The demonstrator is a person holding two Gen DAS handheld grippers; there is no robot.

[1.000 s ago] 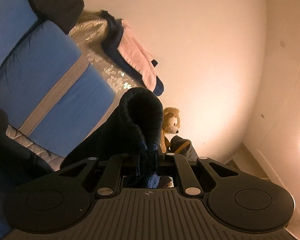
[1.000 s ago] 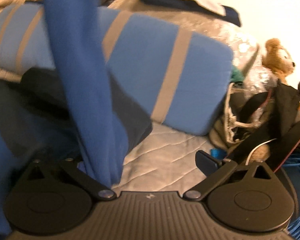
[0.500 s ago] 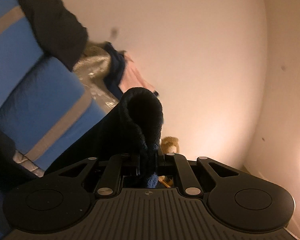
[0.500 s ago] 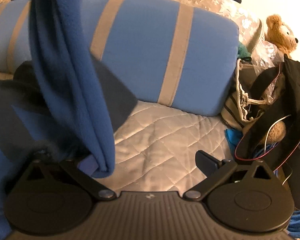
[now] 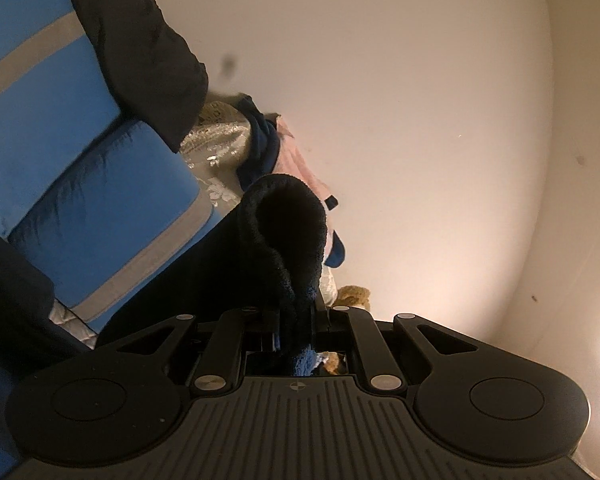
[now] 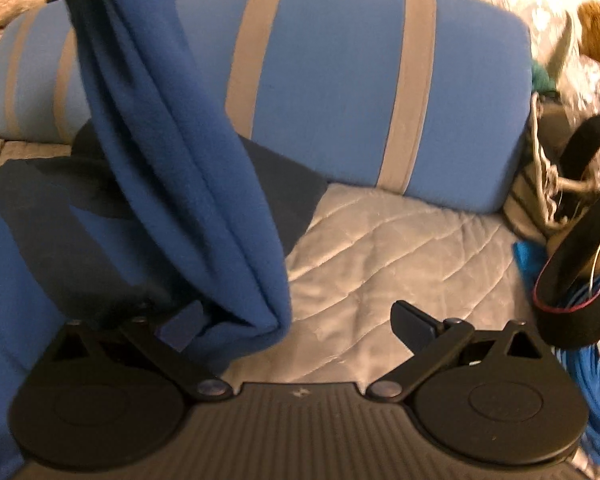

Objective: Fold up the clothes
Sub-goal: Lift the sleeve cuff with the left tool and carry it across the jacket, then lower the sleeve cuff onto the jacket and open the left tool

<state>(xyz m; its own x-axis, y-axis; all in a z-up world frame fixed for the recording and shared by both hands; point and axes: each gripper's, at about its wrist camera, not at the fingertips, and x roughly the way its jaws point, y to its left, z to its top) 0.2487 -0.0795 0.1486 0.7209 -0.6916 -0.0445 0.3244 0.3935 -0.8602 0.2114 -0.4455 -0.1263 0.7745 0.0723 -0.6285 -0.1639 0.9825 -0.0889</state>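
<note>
While the left gripper (image 5: 294, 320) pinches a fold of the blue fleece garment (image 5: 288, 240) (it bulges up dark at mid-frame, against a bare cream wall (image 5: 400, 120)), the right gripper (image 6: 300, 322) stands wide open, gripping nothing. That same fleece (image 6: 180, 160) hangs from the upper left of the right view and drapes over its left finger (image 6: 180, 326). Beyond lie a pale quilted bed cover (image 6: 380, 248), a blue grey-striped cushion (image 6: 340, 80) across the top, and cluttered bags and cables at the right edge.
</note>
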